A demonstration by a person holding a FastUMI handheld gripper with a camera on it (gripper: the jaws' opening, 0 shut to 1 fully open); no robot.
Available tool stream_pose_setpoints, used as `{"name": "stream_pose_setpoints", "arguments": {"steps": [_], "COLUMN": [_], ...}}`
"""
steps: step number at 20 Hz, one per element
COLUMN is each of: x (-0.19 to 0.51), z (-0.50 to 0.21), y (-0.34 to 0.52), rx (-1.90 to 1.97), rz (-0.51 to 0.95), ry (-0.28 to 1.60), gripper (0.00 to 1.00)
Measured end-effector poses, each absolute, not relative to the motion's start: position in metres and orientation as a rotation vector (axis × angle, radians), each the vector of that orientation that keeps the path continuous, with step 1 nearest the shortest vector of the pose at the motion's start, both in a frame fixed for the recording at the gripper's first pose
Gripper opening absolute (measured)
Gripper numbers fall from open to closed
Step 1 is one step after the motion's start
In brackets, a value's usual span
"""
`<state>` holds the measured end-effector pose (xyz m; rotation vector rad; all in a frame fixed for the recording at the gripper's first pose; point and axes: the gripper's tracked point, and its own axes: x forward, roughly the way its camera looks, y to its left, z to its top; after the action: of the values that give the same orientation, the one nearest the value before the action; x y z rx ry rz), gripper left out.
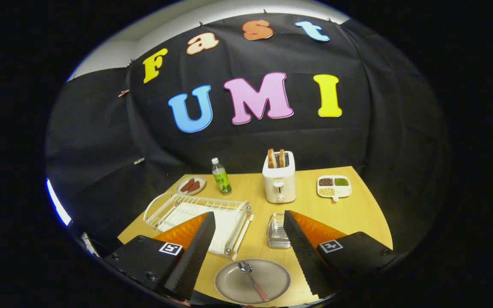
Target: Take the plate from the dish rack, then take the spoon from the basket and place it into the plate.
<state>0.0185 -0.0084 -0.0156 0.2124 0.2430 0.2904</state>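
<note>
Gripper (246, 252) agape, basket (277, 231) half-hidden

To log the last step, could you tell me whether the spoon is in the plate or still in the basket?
In the plate: the pink-handled metal spoon lies on the round grey plate, between the open gripper fingers, outside the small wire basket.
</note>
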Motion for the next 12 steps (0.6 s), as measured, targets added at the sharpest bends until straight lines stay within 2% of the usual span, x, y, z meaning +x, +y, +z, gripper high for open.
{"name": "stream_pose_setpoints", "arguments": {"steps": [9,12], "x": [-0.026,-0.026], "z": [0.082,0.076], "y": [0.055,0.067], "rx": [0.174,0.102], "rz": [0.139,0.071], "ry": [-0.084,-0.091], "gripper": [0.99,0.99]}}
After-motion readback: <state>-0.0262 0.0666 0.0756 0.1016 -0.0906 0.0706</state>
